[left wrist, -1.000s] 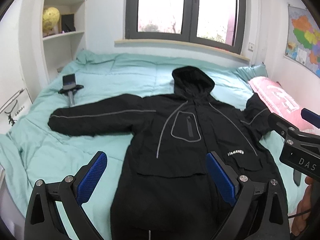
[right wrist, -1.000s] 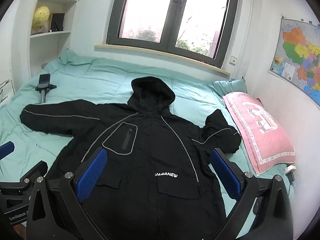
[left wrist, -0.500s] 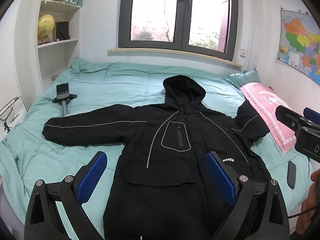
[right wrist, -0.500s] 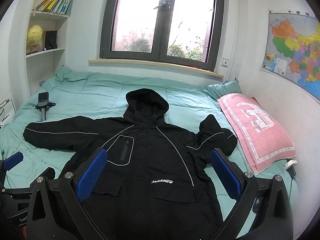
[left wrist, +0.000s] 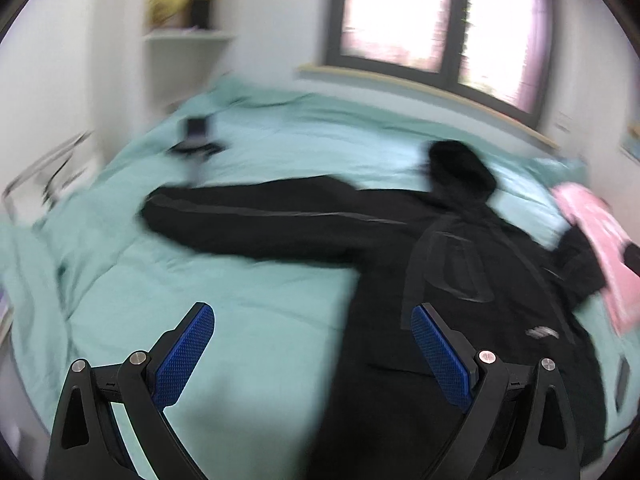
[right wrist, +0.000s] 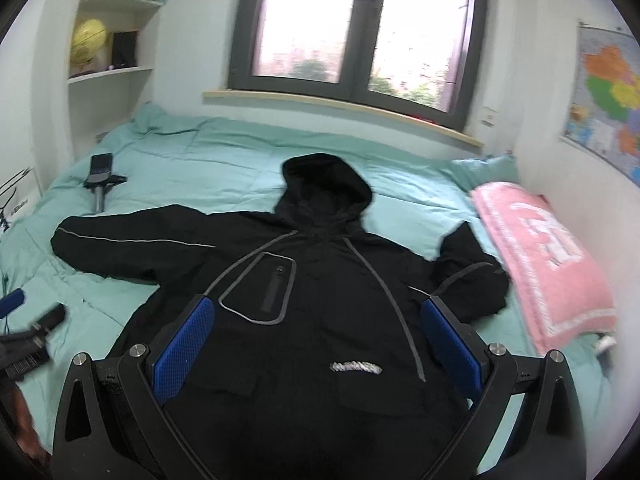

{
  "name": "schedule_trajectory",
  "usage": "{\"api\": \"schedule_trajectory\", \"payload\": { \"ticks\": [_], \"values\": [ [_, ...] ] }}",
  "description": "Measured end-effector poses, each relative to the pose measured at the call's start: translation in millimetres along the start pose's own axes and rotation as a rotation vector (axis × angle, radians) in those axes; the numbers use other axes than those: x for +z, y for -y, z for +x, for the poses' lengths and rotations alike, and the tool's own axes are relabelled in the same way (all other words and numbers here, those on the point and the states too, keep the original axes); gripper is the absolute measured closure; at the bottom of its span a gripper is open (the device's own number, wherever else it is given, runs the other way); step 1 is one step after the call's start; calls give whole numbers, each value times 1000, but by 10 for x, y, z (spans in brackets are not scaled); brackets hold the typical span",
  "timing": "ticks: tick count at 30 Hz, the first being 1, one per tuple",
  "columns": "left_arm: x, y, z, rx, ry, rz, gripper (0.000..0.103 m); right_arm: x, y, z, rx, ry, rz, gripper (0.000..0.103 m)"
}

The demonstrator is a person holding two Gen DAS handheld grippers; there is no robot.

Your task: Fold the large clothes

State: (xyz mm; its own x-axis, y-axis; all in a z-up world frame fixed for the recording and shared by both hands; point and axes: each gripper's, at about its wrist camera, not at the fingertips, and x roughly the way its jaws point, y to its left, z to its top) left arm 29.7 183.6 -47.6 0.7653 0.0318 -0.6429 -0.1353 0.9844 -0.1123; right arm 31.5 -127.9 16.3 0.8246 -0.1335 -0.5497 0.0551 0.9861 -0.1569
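A large black hooded jacket lies flat, front up, on a bed with a teal cover. Its left sleeve stretches out straight; its right sleeve is bent near the pillow. My right gripper is open and empty above the jacket's lower front. My left gripper is open and empty above the bed cover beside the jacket, below the long sleeve. The left view is blurred. The left gripper's body shows at the right view's left edge.
A pink pillow lies at the bed's right side. A small phone stand sits on the cover at the far left. A shelf with a globe is in the left corner, a window behind, a map on the right wall.
My left gripper has swung left, so the jacket now sits to the right in its view and the picture is blurred. My right gripper has tilted down closer over the jacket.
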Motion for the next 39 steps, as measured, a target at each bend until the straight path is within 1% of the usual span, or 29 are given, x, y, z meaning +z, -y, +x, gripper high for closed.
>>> {"api": "schedule_trajectory", "payload": {
  "ticks": [1,2,3,4,5,6,7,8,10,12,13,14,16,18,20,21,22,23,25,26,28,30,31,32,34,36,37,38,39],
  "values": [
    [12,-236,108,10,-23,-44,4,1,-43,191,27,-11,-12,0],
    [35,-514,222,2,-45,-101,4,-10,-76,351,55,-21,-17,0],
    [71,-815,337,-14,-55,-168,4,-39,-113,558,92,-26,-25,0],
    [122,-1105,461,-14,-71,-238,4,-83,-150,761,125,-30,-33,0],
    [181,-1290,564,-17,-82,-281,4,-150,-172,1004,163,-48,-32,0],
    [251,-1465,662,-42,-80,-312,4,-245,-177,1254,188,-63,-16,0],
    [337,-1622,769,-69,-78,-337,4,-359,-181,1473,192,-68,-4,0],
    [446,-1783,919,-76,-85,-362,4,-484,-184,1697,184,-94,10,0],
    [639,-1970,1251,-106,-100,-403,4,-713,-203,2045,170,-168,30,1],
    [756,-2098,1572,-125,-113,-440,4,-994,-267,2353,170,-240,23,1],
    [790,-2167,1745,-127,-123,-467,4,-1095,-288,2470,179,-273,24,1],
    [808,-2256,1963,-103,-146,-507,4,-1095,-280,2482,180,-268,32,1],
    [825,-2365,2267,-78,-171,-559,5,-1080,-269,2450,179,-256,33,1],
    [837,-2428,2554,-29,-199,-583,5,-1094,-277,2465,183,-260,34,1],
    [855,-2459,2743,-8,-189,-587,6,-1105,-286,2464,184,-261,33,0],
    [869,-2439,2817,19,-196,-579,7,-1090,-282,2461,184,-260,33,0],
    [883,-2407,2849,48,-187,-568,30,-1097,-283,2468,184,-261,32,0],
    [914,-2346,2851,58,-161,-534,66,-1086,-281,2472,185,-262,32,0],
    [1004,-2211,2763,48,-104,-462,85,-1069,-300,2490,186,-263,30,0],
    [1049,-2140,2640,31,-40,-424,87,-1072,-294,2490,187,-262,31,0],
    [1122,-1948,2385,5,46,-361,88,-1086,-278,2484,190,-259,35,0],
    [1235,-1604,2100,-67,125,-271,89,-1087,-274,2491,193,-257,39,0],
    [1274,-1411,1978,-106,151,-224,89,-1088,-275,2492,195,-256,40,0],
    [1318,-1131,1854,-151,176,-159,89,-1088,-273,2492,197,-255,42,0],
    [1363,-674,1747,-201,191,-55,89,-1090,-264,2489,200,-254,46,0],
    [1353,-181,1747,-269,172,31,89,-1089,-258,2487,204,-253,49,0],
    [1323,41,1776,-302,150,69,89,-1090,-259,2483,205,-252,50,0],
    [1266,310,1851,-343,112,118,89,-1090,-258,2482,206,-251,51,0],
    [1220,498,1941,-370,75,152,89,-1089,-257,2481,208,-251,53,0]
  ]
}}
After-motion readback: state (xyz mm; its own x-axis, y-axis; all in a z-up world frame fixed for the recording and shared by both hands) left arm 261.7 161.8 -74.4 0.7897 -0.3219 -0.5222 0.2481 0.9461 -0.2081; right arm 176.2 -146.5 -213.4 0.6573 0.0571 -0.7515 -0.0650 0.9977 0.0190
